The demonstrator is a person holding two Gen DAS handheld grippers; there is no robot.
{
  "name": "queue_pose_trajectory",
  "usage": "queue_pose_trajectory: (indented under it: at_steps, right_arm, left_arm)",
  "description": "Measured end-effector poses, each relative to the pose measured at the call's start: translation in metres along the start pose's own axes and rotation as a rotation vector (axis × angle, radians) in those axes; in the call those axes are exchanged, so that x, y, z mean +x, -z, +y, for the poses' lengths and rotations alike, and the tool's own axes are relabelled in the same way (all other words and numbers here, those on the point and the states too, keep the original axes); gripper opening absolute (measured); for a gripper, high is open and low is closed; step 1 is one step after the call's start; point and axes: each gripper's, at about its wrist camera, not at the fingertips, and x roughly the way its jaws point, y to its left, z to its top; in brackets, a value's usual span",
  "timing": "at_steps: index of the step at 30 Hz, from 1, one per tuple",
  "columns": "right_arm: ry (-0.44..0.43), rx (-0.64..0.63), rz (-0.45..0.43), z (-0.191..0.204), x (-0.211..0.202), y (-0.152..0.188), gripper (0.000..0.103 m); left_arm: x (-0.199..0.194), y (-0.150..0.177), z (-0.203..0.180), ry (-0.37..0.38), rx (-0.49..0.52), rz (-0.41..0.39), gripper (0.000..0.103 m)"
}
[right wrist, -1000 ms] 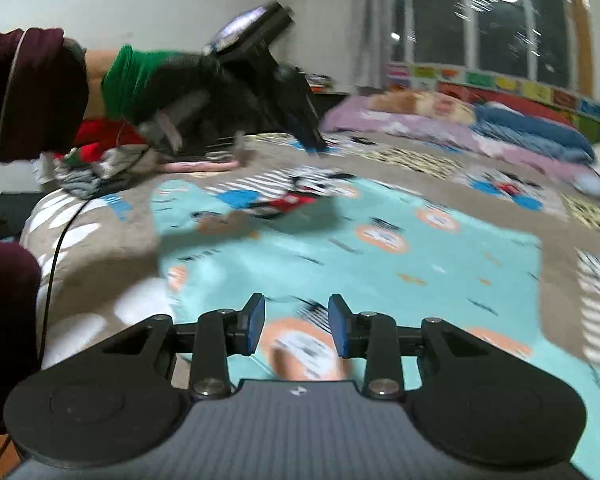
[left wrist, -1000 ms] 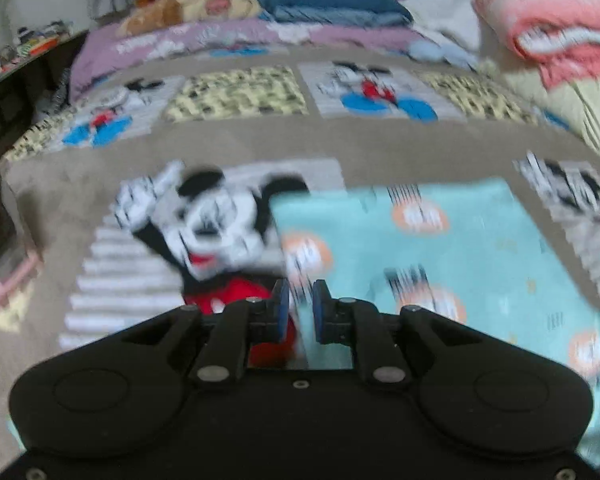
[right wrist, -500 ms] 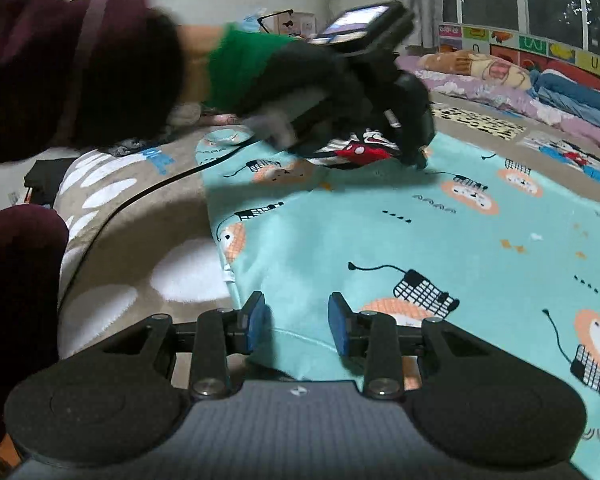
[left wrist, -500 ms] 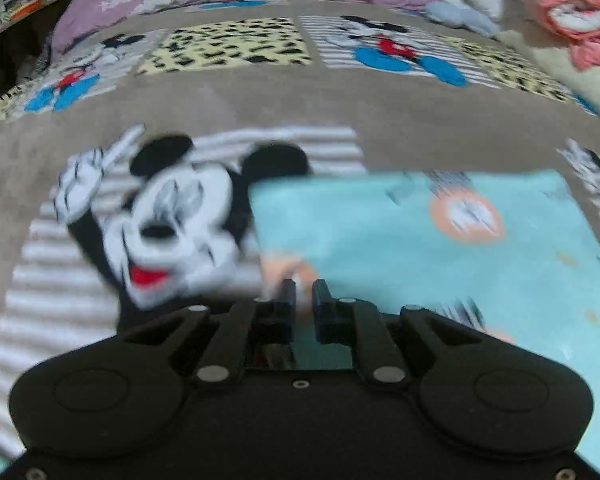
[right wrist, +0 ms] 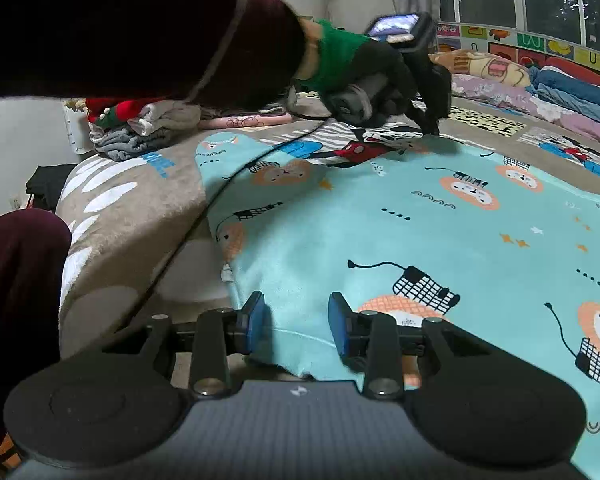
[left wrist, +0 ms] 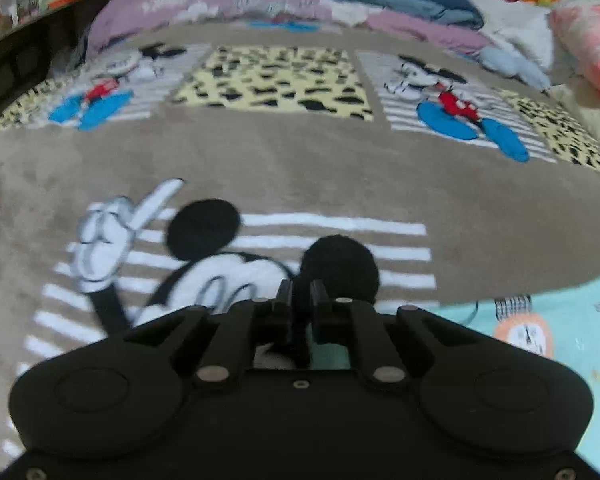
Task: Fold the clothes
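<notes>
Teal cloth [right wrist: 380, 216] lies flat on the bed [left wrist: 300, 168], unfolded; left tool [left wrist: 301, 296] pinches its corner, right tool [right wrist: 296, 320] half-open over the near edge

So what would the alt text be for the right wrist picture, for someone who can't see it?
A teal lion-print garment lies spread on a brown cartoon-mouse blanket, its near edge between the open blue-padded fingers of the right gripper. Across the garment, a green-gloved hand presses the left gripper onto the far corner.

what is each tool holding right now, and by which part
The left tool is shut on the turquoise lion-print cloth at its far corner. The right tool stands open over the near edge, gripping nothing.
</notes>
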Motion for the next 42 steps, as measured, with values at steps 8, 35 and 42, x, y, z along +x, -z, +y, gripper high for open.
queue_pose_trajectory:
  at_steps: [8,35,42]
  right_arm:
    - [0.019,-0.011,-0.014,0.003,-0.005,-0.001,0.039]
    - [0.342,0.715,-0.353,-0.158,-0.205,0.103,0.048]
    - [0.371,0.852,-0.500,-0.200,-0.255,0.128,0.053]
  left_arm:
    - [-0.098,0.077,-0.004,0.022,0.115,-0.066,0.006]
    - [-0.222,0.281,-0.219,0.127,0.541,-0.212,0.058]
    - [-0.216,0.315,-0.314,0.095,0.856,-0.341,0.059]
